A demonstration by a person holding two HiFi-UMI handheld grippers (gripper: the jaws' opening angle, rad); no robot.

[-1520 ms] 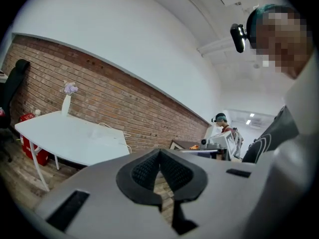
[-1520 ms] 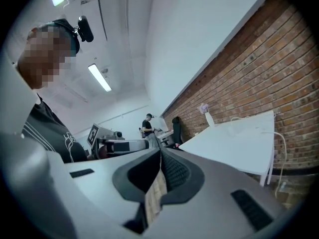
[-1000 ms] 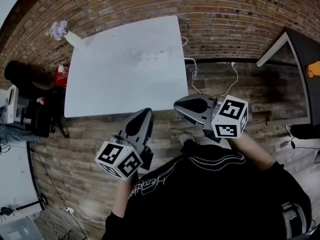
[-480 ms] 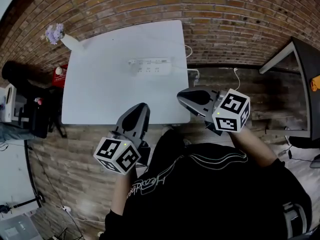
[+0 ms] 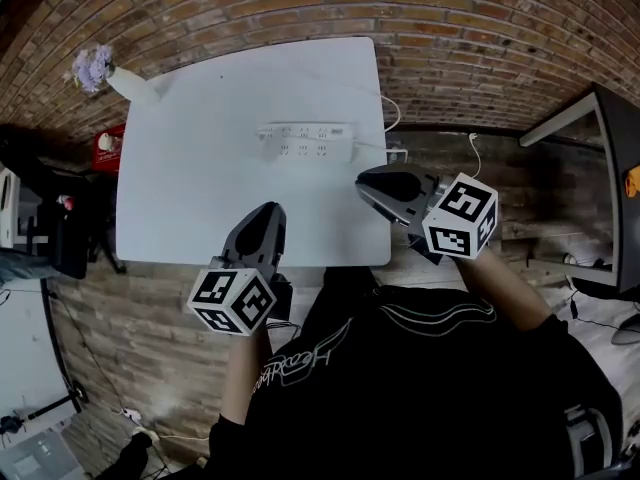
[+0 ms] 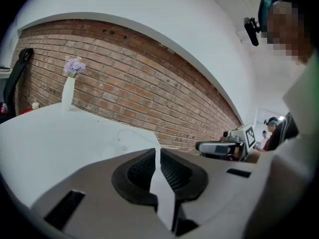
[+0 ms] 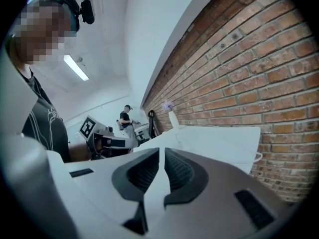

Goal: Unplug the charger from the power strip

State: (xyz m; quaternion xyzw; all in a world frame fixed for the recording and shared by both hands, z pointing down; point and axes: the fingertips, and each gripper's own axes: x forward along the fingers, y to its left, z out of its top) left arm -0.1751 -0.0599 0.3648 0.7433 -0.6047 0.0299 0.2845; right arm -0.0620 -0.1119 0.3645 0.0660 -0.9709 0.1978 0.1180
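A white power strip (image 5: 305, 140) lies across the far middle of the white table (image 5: 180, 178). Its white cable (image 5: 391, 116) runs off the right edge toward the brick wall. I cannot make out a charger on it from here. My left gripper (image 5: 268, 218) hovers shut over the table's near edge, well short of the strip. My right gripper (image 5: 367, 182) is shut too, at the table's near right corner, just right of the strip. Nothing sits between the jaws of the left gripper (image 6: 155, 151) or the right gripper (image 7: 162, 151).
A white vase with purple flowers (image 5: 110, 78) stands at the table's far left corner. A brick wall (image 5: 450, 28) runs behind. Another table (image 5: 600, 118) stands at the right, and dark equipment (image 5: 60, 238) at the left. The floor is wood planks.
Both grippers have moved forward from in front of the table to over its near edge. The power strip has come into clear view. Both stay shut.
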